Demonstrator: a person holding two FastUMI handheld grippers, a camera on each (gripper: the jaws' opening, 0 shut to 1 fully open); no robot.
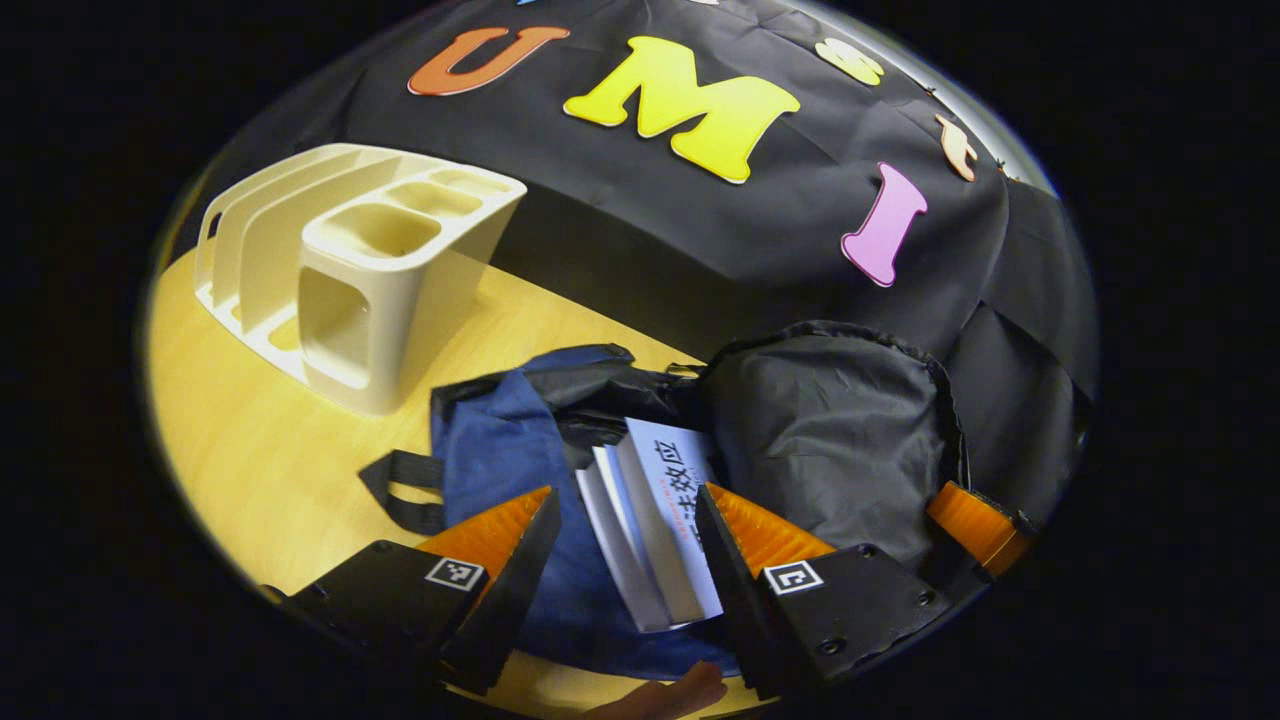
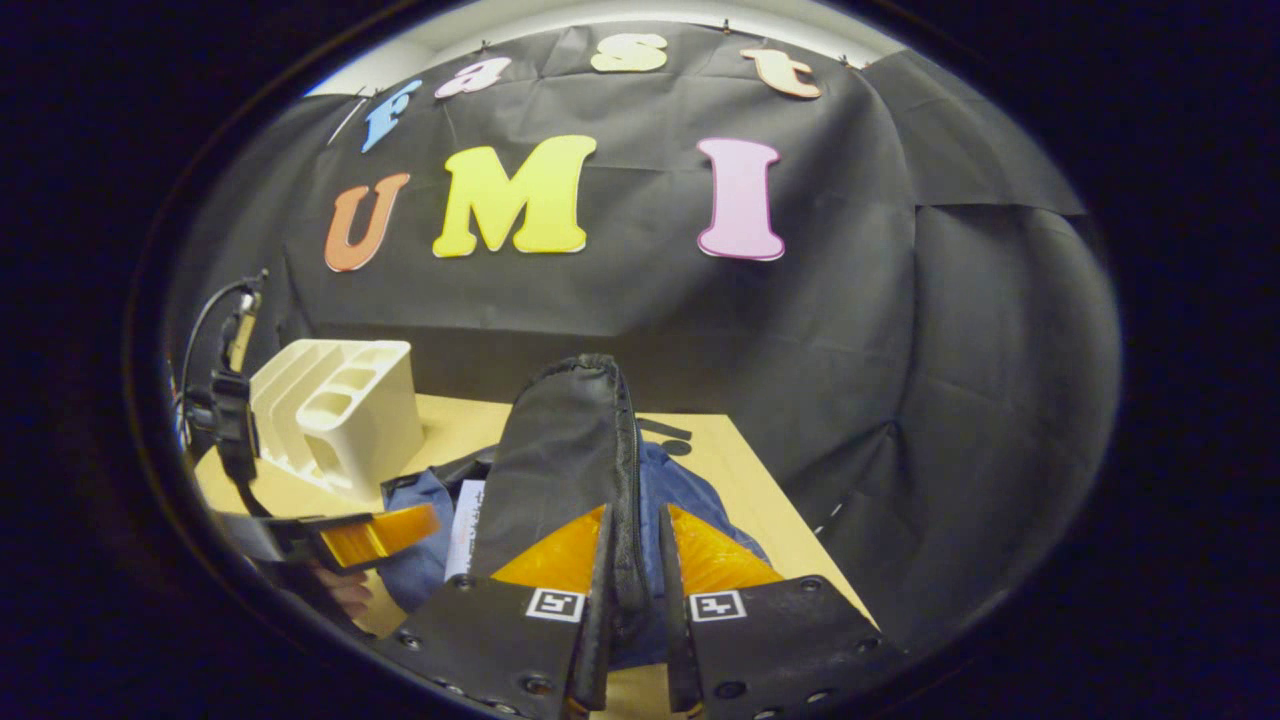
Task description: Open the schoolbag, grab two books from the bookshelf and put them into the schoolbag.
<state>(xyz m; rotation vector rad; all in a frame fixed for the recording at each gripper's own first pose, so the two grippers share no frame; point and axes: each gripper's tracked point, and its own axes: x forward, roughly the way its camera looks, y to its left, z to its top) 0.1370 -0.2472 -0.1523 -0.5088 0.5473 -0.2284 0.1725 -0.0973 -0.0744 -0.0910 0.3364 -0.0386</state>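
The blue schoolbag (image 1: pixel 500 450) lies open on the wooden table, its black-lined flap (image 1: pixel 830 430) held upright. Two books (image 1: pixel 660 500) with pale covers sit in the bag's mouth, tilted toward me. My left gripper (image 1: pixel 625 540) is open just above them, one finger to each side. In the right gripper view, my right gripper (image 2: pixel 635 560) is shut on the edge of the flap (image 2: pixel 560 450), beside the zipper. One book (image 2: pixel 463 530) peeks out left of the flap. The cream bookshelf (image 1: pixel 350 270) stands empty at the back left.
The table (image 1: pixel 250 440) has bare wood in front of the bookshelf (image 2: pixel 335 420) and right of the bag (image 2: pixel 700 490). A black strap (image 1: pixel 400 490) trails off the bag's left side. A hand (image 1: pixel 660 695) shows under the left gripper. Black cloth walls stand close behind.
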